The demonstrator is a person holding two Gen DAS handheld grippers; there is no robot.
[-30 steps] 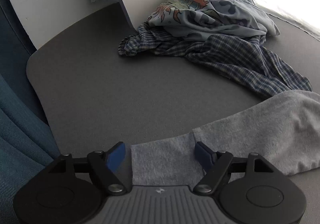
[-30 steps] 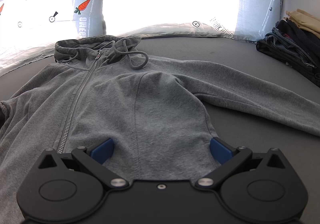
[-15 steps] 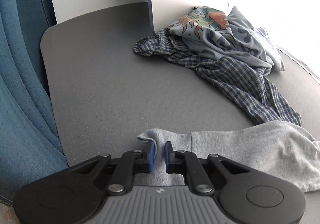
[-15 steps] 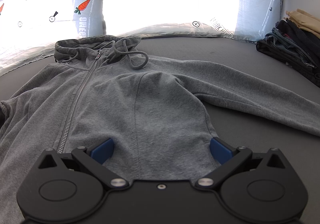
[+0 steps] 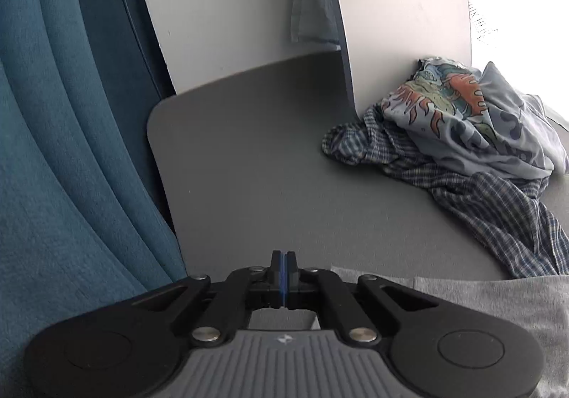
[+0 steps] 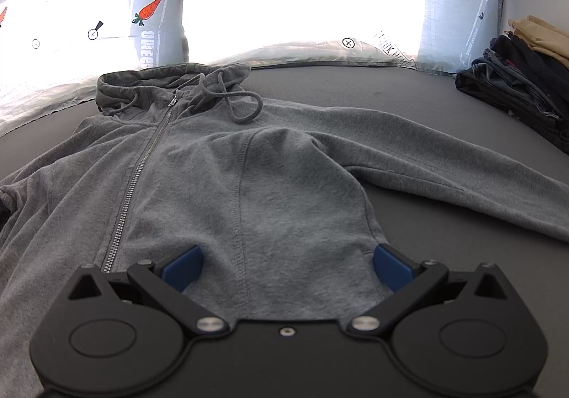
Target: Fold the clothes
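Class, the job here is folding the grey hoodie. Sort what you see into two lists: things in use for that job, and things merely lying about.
In use:
grey hoodie, spread flat, zip up
left claw, closed at the hoodie's cuff
right claw, open over its hem

Lying about:
plaid shirt
printed shirt, heaped on the plaid one
dark folded stack

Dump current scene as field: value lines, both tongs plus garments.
left tongs: shut; whether on the sleeve cuff cannot be told
right tongs: open, over hoodie hem
grey zip hoodie: flat, front up, zipped, right sleeve spread out
unfolded pile: plaid shirt under printed tee
folded stack: dark clothes at far right
surface: grey mat
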